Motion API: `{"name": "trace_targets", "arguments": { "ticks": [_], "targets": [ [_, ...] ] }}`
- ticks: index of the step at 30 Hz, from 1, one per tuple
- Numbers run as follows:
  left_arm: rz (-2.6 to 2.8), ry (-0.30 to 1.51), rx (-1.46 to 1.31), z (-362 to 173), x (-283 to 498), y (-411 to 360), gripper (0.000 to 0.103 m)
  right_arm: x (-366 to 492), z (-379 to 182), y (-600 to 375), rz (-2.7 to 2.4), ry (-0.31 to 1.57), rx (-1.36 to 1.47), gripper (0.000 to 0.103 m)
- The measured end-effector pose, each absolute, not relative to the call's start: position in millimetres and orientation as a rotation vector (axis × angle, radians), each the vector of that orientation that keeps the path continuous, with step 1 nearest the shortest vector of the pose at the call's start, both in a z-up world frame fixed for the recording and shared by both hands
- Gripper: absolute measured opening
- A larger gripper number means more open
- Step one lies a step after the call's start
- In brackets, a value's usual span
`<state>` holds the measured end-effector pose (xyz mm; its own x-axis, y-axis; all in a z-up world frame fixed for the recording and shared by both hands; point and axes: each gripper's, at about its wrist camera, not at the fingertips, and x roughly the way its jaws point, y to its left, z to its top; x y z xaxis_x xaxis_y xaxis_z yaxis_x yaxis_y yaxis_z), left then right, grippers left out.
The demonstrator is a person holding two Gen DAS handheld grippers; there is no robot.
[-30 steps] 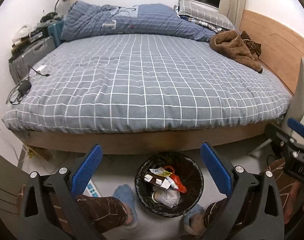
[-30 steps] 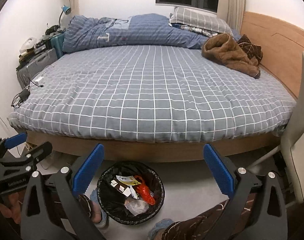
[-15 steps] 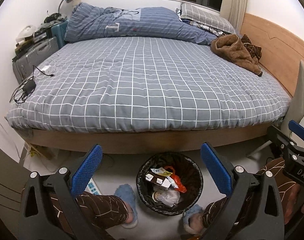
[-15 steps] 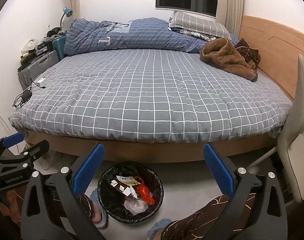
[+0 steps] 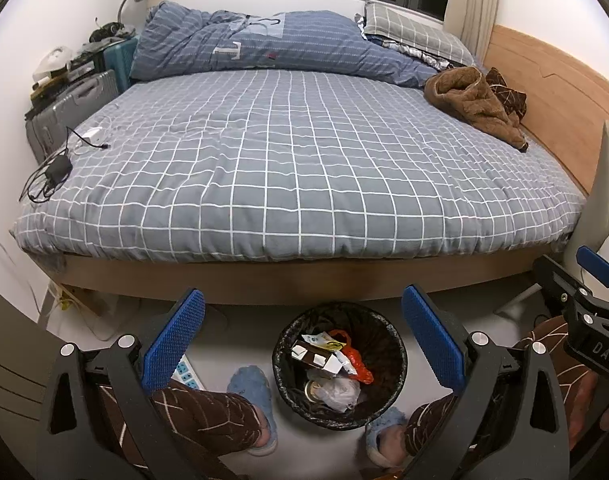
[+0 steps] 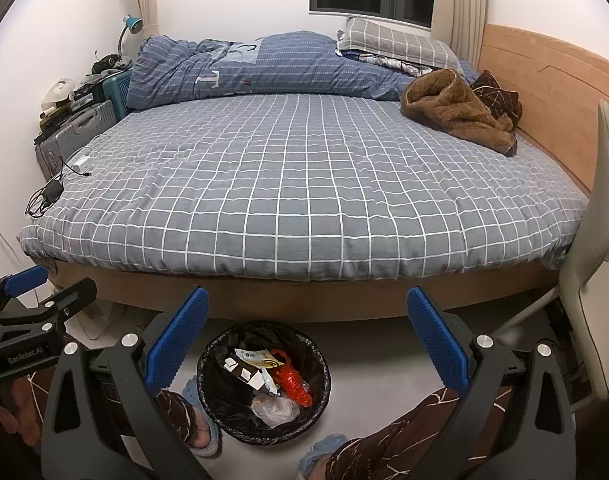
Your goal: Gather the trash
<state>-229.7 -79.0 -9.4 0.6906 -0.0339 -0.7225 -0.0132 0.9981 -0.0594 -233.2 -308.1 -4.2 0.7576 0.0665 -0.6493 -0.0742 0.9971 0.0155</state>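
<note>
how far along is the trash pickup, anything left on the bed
Done: wrappers and an orange bag already sit in the trash bin. In hand: nothing; the left gripper and right gripper are both open. Left: no obvious litter shows on the bed, only chargers with cables and a brown garment.

Left wrist view, low at the foot of the bed (image 5: 296, 168), facing its headboard end, right wrist view alongside, parallel, both sharing bed and trash bin (image 5: 388, 340).

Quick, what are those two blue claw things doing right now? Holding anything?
Left gripper: open, holding nothing, above the trash bin.
Right gripper: open, holding nothing.
</note>
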Motion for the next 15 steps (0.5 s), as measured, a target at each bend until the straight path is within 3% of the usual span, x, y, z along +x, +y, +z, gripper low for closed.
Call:
{"name": "trace_targets", "arguments": {
  "ticks": [15],
  "targets": [
    [0.011,0.797,-0.043,-7.0,-230.2,-78.0,0.097,-233.5,-6.0,-307.3,0.077,0.708,-0.009,0.095]
  ]
}}
